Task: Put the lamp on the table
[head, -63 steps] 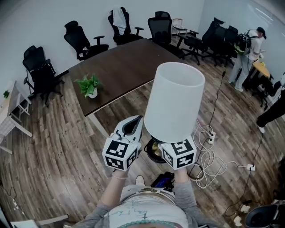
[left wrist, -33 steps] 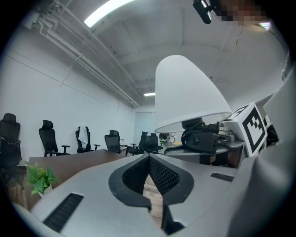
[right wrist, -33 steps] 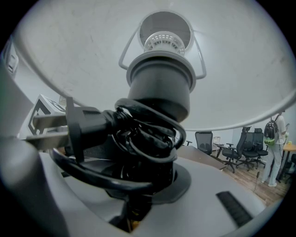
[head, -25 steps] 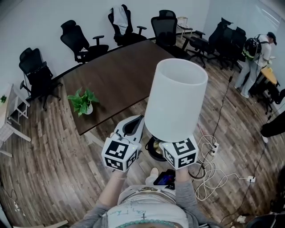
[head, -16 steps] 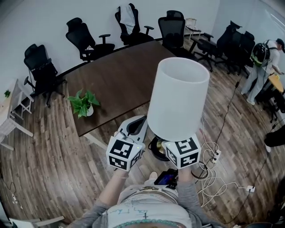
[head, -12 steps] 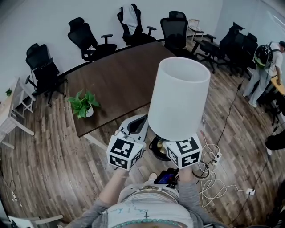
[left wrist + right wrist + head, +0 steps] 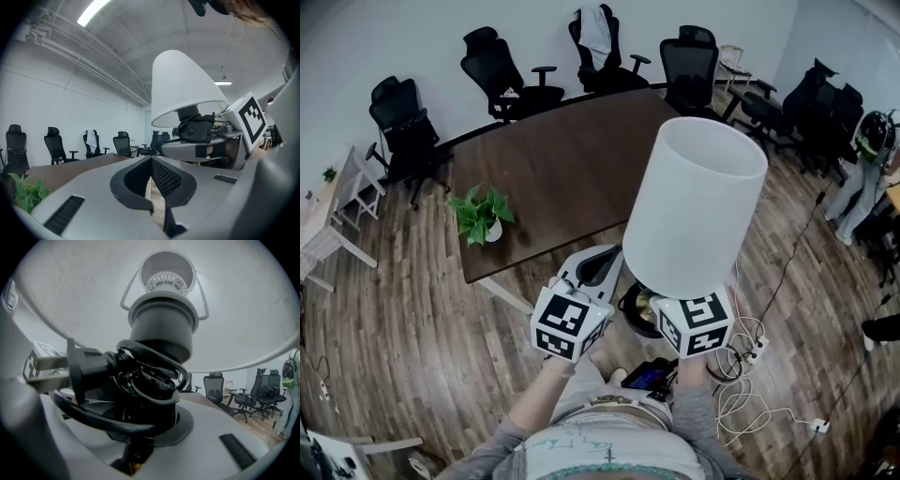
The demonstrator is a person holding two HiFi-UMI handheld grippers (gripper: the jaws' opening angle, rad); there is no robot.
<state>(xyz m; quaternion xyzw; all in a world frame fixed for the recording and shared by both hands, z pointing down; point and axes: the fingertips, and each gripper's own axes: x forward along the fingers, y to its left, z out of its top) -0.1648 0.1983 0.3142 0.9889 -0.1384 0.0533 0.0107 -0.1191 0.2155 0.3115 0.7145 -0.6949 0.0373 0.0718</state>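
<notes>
A lamp with a tall white cylindrical shade (image 7: 696,208) is held upright in front of me, off the table. My right gripper (image 7: 649,306) is shut on its dark stem (image 7: 140,427) under the shade, where a black cord (image 7: 140,380) and plug (image 7: 86,366) are wound. The lamp's dark round base (image 7: 636,314) hangs just below. My left gripper (image 7: 609,261) sits beside the lamp on its left, shut and holding nothing; in the left gripper view the shade (image 7: 185,89) is at the right of its tips (image 7: 151,159). The dark brown table (image 7: 572,159) lies ahead.
A potted green plant (image 7: 484,214) stands at the table's near left corner. Black office chairs (image 7: 502,80) ring the far side and the right. White cables and a power strip (image 7: 748,349) lie on the wood floor at the right. A person (image 7: 867,159) stands far right.
The table and plant have slid nearer and rightward in the head view as I carry the lamp toward them. Both grippers keep their hold and spacing.
</notes>
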